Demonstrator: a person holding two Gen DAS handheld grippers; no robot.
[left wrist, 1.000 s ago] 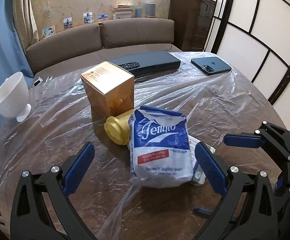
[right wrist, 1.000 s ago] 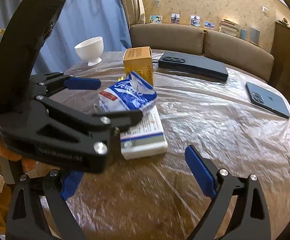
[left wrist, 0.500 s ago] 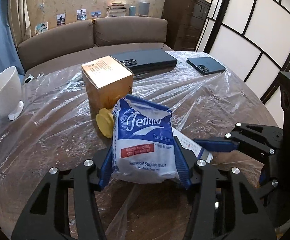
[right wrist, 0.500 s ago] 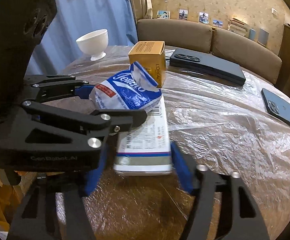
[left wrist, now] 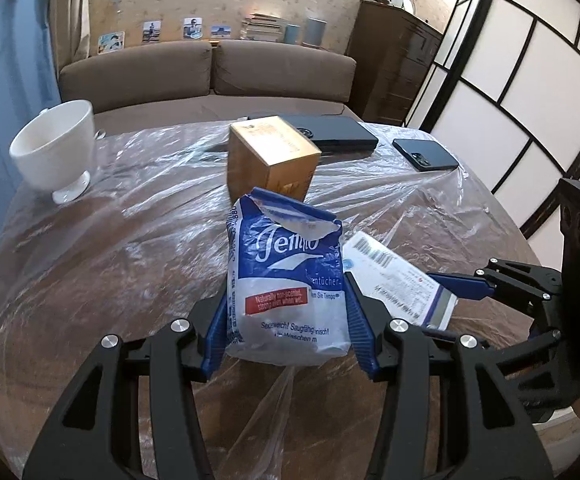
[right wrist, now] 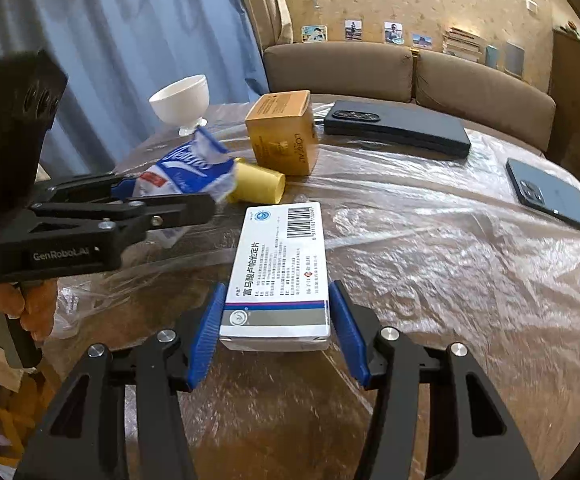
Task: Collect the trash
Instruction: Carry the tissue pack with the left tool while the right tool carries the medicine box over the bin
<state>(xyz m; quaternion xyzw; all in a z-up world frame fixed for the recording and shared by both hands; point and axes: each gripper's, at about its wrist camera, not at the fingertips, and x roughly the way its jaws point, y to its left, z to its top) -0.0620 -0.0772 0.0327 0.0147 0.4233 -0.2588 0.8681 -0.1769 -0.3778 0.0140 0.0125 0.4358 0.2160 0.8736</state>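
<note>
My left gripper (left wrist: 288, 326) is shut on a blue and white tissue packet (left wrist: 286, 280), torn open at the top, and holds it above the table. The packet also shows in the right wrist view (right wrist: 188, 174). My right gripper (right wrist: 276, 328) is shut on a white medicine box (right wrist: 280, 276) with a barcode, lifted off the table; the box also shows in the left wrist view (left wrist: 400, 284). A yellow cup (right wrist: 256, 186) lies on its side by a gold carton (right wrist: 284, 138).
The round table (right wrist: 470, 280) is covered with clear plastic film. On it stand a white bowl (left wrist: 56, 156), a long dark case (right wrist: 398, 128) and a dark phone (right wrist: 550, 194). A brown sofa (left wrist: 206, 68) is behind the table. A sliding screen (left wrist: 530, 80) is at the right.
Both grippers closed from open: the left on the tissue packet, the right on the medicine box. Both have lifted their items off the table and drawn them back.
</note>
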